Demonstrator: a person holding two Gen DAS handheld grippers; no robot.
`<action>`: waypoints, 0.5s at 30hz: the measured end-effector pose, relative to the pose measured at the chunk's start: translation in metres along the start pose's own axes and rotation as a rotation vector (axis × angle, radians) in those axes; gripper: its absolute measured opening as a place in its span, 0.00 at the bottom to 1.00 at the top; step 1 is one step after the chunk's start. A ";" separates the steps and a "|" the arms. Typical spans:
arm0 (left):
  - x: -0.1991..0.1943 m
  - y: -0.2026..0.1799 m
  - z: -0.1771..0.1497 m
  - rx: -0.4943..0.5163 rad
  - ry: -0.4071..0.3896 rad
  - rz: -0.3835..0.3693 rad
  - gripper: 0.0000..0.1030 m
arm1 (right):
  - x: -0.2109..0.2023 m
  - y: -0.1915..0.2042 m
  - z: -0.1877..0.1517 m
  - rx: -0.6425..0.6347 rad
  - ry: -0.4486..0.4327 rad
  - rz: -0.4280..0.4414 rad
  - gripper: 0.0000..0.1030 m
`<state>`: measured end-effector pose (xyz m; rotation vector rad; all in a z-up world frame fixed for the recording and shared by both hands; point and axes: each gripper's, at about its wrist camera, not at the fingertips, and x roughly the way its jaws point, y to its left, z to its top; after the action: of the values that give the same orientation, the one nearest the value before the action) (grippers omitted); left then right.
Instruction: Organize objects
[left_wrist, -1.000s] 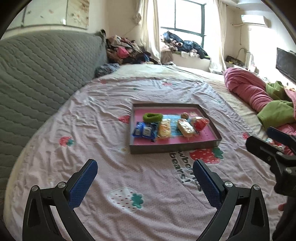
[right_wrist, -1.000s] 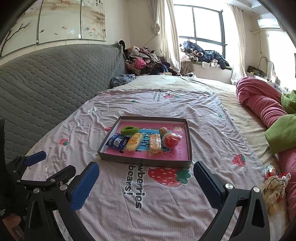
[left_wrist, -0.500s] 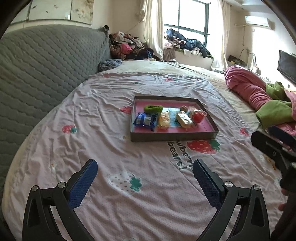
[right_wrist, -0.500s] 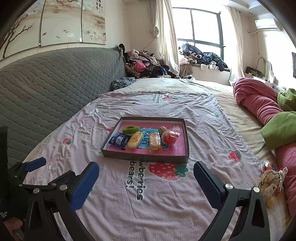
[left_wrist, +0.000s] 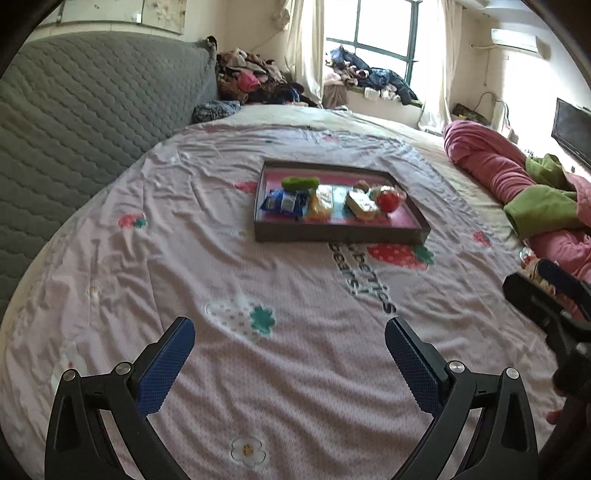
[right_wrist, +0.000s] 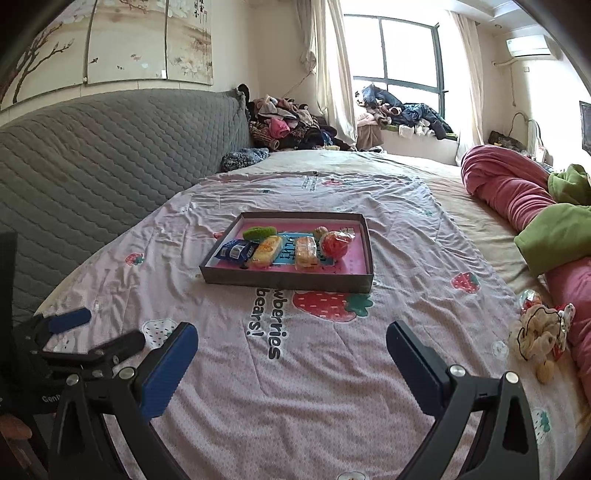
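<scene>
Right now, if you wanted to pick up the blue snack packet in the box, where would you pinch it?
Probably across the blue packet's narrow middle, coming straight down from above. It lies flat at the left end of the box, whose raised walls block any sideways approach, and the yellow packet sits close on its right.

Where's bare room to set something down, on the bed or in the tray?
Free: bedspread between both open grippers and the tray; also the tray's pink right end past the red ball. Crowded: tray's left and middle, and by the toy beside the pink blanket.
</scene>
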<state>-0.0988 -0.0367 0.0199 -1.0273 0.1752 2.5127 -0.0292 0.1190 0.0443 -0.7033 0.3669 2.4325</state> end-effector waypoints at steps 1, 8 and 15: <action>0.000 0.001 -0.001 -0.001 0.001 0.000 0.99 | -0.001 0.000 0.000 -0.004 -0.002 0.001 1.00; -0.003 0.003 -0.005 0.002 -0.006 -0.002 0.99 | -0.006 0.000 -0.005 -0.006 -0.011 -0.009 1.00; -0.009 0.003 -0.001 -0.016 -0.025 0.035 0.99 | -0.006 -0.004 -0.008 -0.017 0.003 -0.041 1.00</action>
<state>-0.0939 -0.0422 0.0251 -1.0066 0.1673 2.5618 -0.0194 0.1161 0.0403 -0.7153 0.3303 2.3990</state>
